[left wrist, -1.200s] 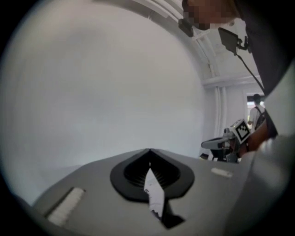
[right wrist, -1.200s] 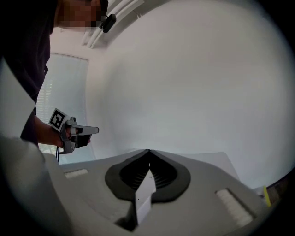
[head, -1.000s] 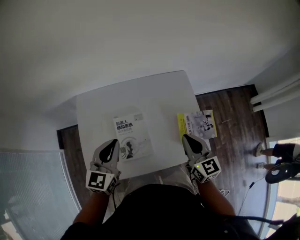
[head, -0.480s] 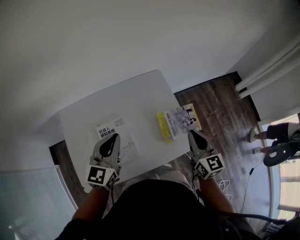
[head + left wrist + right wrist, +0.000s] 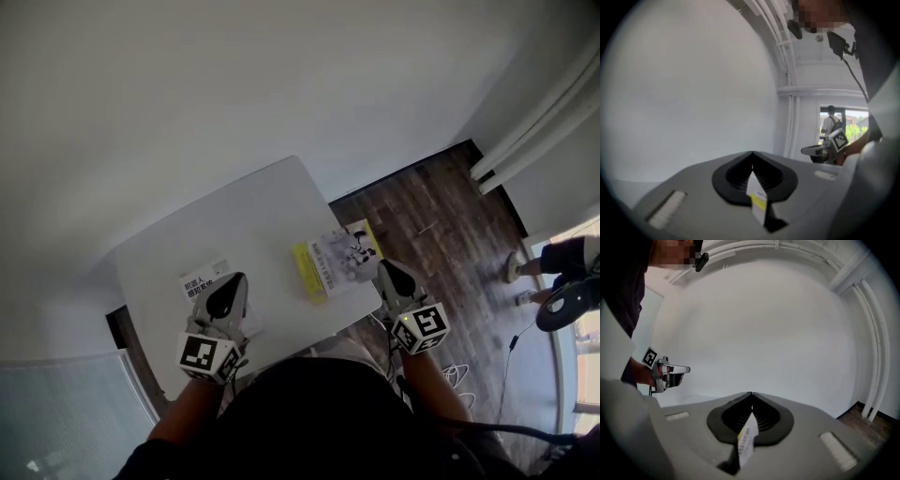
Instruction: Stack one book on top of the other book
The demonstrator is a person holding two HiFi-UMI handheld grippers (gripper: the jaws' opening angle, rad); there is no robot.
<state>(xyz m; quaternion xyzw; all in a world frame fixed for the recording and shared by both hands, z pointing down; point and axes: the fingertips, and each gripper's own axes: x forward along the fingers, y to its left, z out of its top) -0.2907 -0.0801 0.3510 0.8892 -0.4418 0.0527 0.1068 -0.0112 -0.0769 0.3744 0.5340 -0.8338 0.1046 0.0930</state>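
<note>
Though the left gripper (image 5: pixel 230 286) and right gripper (image 5: pixel 387 274) (both shut, holding no book) have swung rightward, the white book (image 5: pixel 199 284) and yellow book (image 5: pixel 336 267) lie unstacked.

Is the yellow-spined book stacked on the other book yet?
Not stacked. The yellow-spined book lies flat near the table edge, apart from the white book, bare tabletop between them.

White book (image 5: pixel 201 283), yellow-spined book (image 5: pixel 337 269), flat, apart

Your left gripper (image 5: pixel 233 281) now over the white book (image 5: pixel 200 284), your right gripper (image 5: pixel 385 269) swung out beyond the yellow-spined book (image 5: pixel 336 266), past the worktop (image 5: pixel 253 216) edge
</note>
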